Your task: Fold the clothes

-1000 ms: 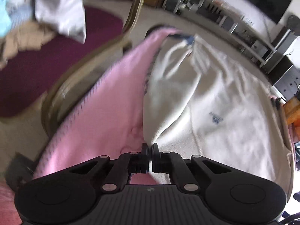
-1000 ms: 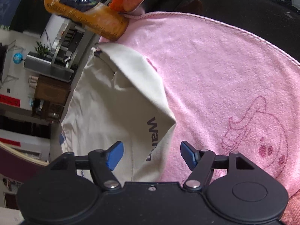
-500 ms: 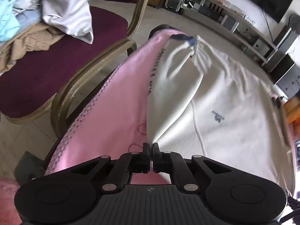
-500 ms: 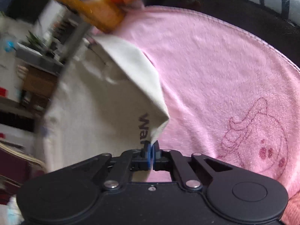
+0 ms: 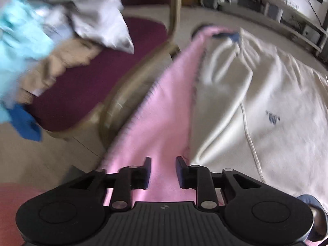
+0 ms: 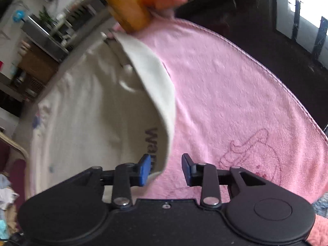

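Observation:
A cream garment (image 5: 266, 106) with a drawstring and a small dark logo lies spread on a pink towel (image 5: 164, 110). My left gripper (image 5: 162, 171) hovers over the towel just left of the garment's near edge; its jaws are opening and nothing is between them. In the right wrist view the same cream garment (image 6: 92, 123) has a folded edge with dark lettering near my right gripper (image 6: 166, 169). Its jaws are opening; the folded corner lies by the left pad (image 6: 144, 170), and the pads do not press on it. The pink towel (image 6: 235, 102) fills the right.
A maroon chair (image 5: 98, 78) with a gold frame stands to the left, piled with light blue, white and tan clothes (image 5: 51, 26). An orange drink bottle (image 6: 127, 10) and red-orange items sit at the towel's far edge. A dark surface (image 6: 266, 30) lies beyond the towel.
Both grippers were shut on the cream garment's edge half a second ago and have let go, jaws now parted. The left view has swung toward the chair.

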